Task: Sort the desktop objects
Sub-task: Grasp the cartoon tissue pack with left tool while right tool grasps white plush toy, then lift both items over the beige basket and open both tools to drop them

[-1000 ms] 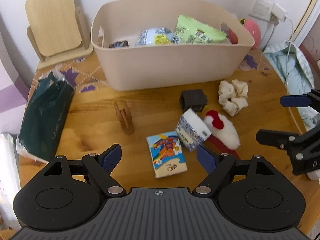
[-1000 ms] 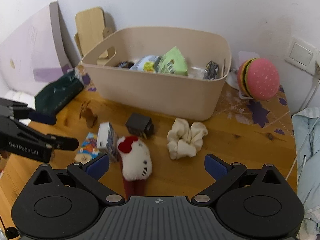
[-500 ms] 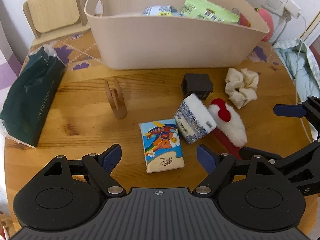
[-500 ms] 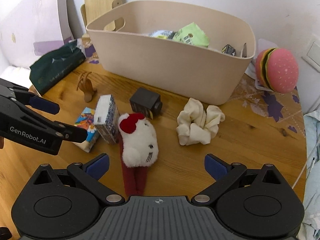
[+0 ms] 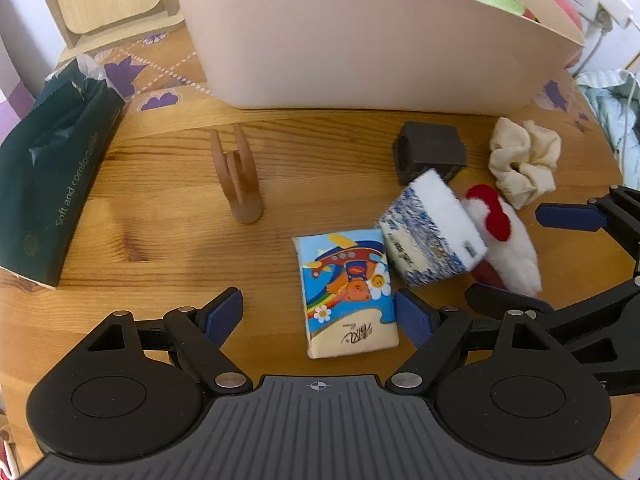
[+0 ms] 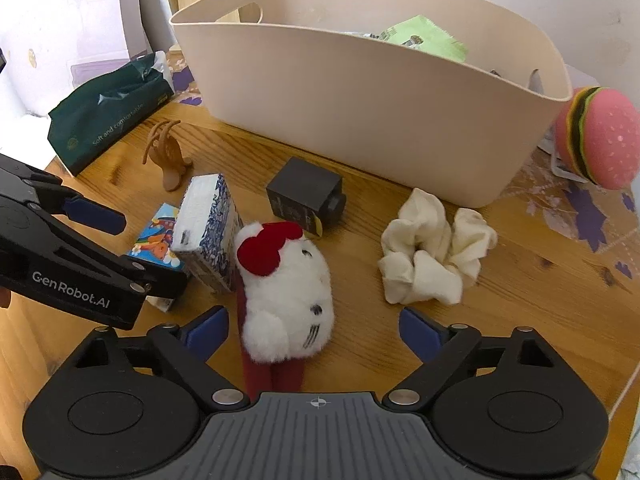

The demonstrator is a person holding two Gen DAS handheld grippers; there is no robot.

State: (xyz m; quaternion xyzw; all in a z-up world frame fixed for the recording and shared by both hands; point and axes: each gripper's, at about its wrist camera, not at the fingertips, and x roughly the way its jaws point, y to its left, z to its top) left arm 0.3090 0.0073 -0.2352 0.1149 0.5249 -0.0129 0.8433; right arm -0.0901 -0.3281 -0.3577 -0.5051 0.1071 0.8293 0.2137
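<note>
Since the earlier frames both grippers have come down toward the worktop (image 5: pixel 160 248); the items fill more of each view and the beige storage bin (image 5: pixel 360 48) now runs off the top of the left wrist view.

Left gripper (image 5: pixel 318 314): jaws spread wide, nothing pinched. The cartoon-printed tissue pack (image 5: pixel 346 292) lies flat at lower centre, its lower edge between the two blue pads, untouched.

Right gripper (image 6: pixel 314 330): jaws closing, pads not yet on anything. The white plush toy with the red bow (image 6: pixel 286 292) lies between them at lower centre.

Blue-patterned tissue pack (image 6: pixel 210 232): on edge, leaning, between the cartoon pack and the plush, touching both.

Dark cube-shaped box (image 6: pixel 306 202): centre, just in front of the bin.

Cream scrunchie (image 6: pixel 436 252): right of centre, apart from the plush.

Wooden hand-shaped stand (image 5: pixel 238 178): upright, left of centre.

Dark green tissue packet (image 5: pixel 52 184): left edge.

Burger-shaped cushion (image 6: pixel 600 136): right edge, beside the bin.
</note>
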